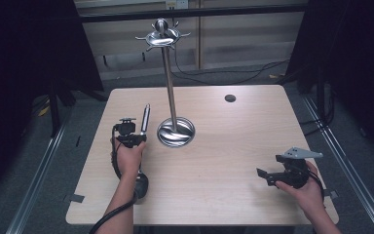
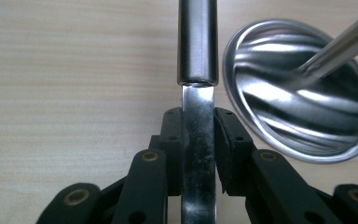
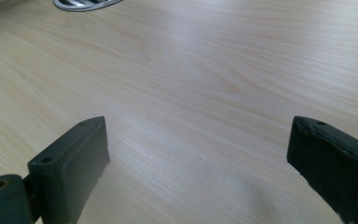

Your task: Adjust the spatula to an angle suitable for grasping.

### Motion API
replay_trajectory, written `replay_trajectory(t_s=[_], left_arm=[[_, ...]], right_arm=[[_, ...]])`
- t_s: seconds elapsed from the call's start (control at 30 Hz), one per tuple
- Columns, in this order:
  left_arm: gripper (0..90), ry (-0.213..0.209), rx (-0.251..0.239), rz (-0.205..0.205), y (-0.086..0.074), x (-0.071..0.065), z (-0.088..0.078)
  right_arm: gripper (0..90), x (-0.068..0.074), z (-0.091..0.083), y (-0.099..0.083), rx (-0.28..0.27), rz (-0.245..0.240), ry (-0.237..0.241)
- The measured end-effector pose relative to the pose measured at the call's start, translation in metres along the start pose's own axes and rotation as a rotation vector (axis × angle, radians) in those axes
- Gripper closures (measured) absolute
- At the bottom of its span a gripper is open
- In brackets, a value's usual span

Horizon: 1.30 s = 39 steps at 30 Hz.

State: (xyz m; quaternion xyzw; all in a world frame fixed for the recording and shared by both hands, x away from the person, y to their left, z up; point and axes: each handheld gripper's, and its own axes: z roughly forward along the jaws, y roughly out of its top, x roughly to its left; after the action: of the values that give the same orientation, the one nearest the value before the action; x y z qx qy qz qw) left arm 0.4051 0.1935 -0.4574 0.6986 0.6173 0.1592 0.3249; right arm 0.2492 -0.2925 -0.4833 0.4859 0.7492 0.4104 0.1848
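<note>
A metal utensil with a round steel handle and a flat shank lies lengthwise at the table's left. Its dark head is near the front edge, partly hidden by the forearm. My left gripper is shut on the flat shank, and in the left gripper view both pads press its sides. Just right of it stands a tall steel rack: round base, thin pole, and a ring of hooks on top. My right gripper is open above bare wood at the front right, with nothing between its pads.
The light wooden table has a small dark cable hole at the back right. Black cables run over the floor behind the table. A sliver of the rack's base shows at the top of the right gripper view.
</note>
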Motion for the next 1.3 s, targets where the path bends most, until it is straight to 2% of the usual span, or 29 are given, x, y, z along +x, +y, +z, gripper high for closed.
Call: replay_trajectory(t_s=[0.03,0.2,0.23,0.37,0.4,0.57,0.7,1.03,1.07,1.1,1.17,1.3], left_arm=[[74.9,-0.014,-0.021,-0.004,0.001,0.000,-0.004],[74.9,-0.062,-0.066,0.029,0.002,0.000,-0.019],[74.9,-0.084,-0.095,0.019,0.003,0.000,-0.023],[75.5,-0.113,-0.122,0.034,0.003,0.000,-0.031],[75.5,-0.135,-0.152,0.041,0.004,0.000,-0.035],[75.5,-0.149,-0.196,0.045,0.004,-0.001,-0.042],[75.6,-0.166,-0.235,0.070,0.004,-0.003,-0.049],[75.6,-0.199,-0.314,0.096,0.006,-0.007,-0.064],[75.7,-0.207,-0.338,0.104,0.006,-0.008,-0.067],[75.7,-0.207,-0.338,0.104,0.006,-0.008,-0.067],[75.7,-0.223,-0.371,0.107,0.006,-0.009,-0.070],[75.8,-0.235,-0.400,0.126,0.006,-0.011,-0.077]], right_arm=[[4.8,0.000,0.000,0.000,-0.001,-0.005,-0.001],[4.4,0.001,0.001,0.000,-0.002,-0.004,0.001],[4.4,0.002,0.001,0.001,-0.003,-0.006,0.003],[4.4,0.002,0.001,0.001,-0.002,-0.008,0.001],[4.4,0.002,0.000,0.001,-0.003,-0.008,0.002],[4.4,0.002,0.000,0.001,-0.005,-0.005,0.001],[4.4,0.002,0.001,0.001,-0.009,-0.013,0.004],[4.4,0.003,0.001,0.001,-0.020,-0.005,0.014],[4.4,0.004,0.001,0.001,-0.018,-0.006,0.016],[4.4,0.004,0.001,0.001,-0.018,-0.006,0.016],[4.4,0.004,0.002,0.001,-0.018,-0.006,0.016],[4.4,0.003,0.001,0.001,-0.019,-0.007,0.016]])
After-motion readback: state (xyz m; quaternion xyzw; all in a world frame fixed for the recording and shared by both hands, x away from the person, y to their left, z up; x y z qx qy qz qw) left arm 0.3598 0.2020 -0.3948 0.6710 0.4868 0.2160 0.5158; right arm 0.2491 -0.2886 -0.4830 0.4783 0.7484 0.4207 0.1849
